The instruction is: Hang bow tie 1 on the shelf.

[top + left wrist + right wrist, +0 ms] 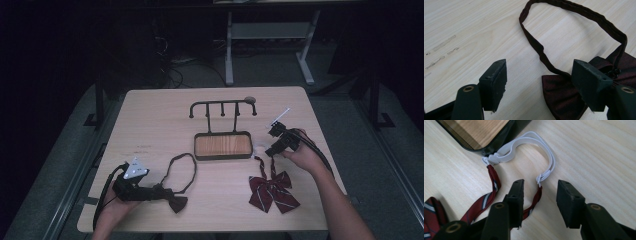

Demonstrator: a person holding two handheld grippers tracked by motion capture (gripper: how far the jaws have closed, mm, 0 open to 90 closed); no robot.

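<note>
Striped bow tie's strap (534,201) between parted right tongs (540,202); left tongs (539,85) apart beside dark bow tie (564,97).

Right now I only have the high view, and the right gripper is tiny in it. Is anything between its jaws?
Observer: Yes. The right gripper is open, and one strap end of the striped bow tie lies between the jaws, not pinched.
Operator: What is the white bit by the tray?
Observer: A white elastic that joins the two strap ends. It lies up against the corner of the tray.
Operator: And the left gripper?
Observer: The left gripper is open too. One jaw hangs over the dark bow tie, and nothing is gripped.
</note>
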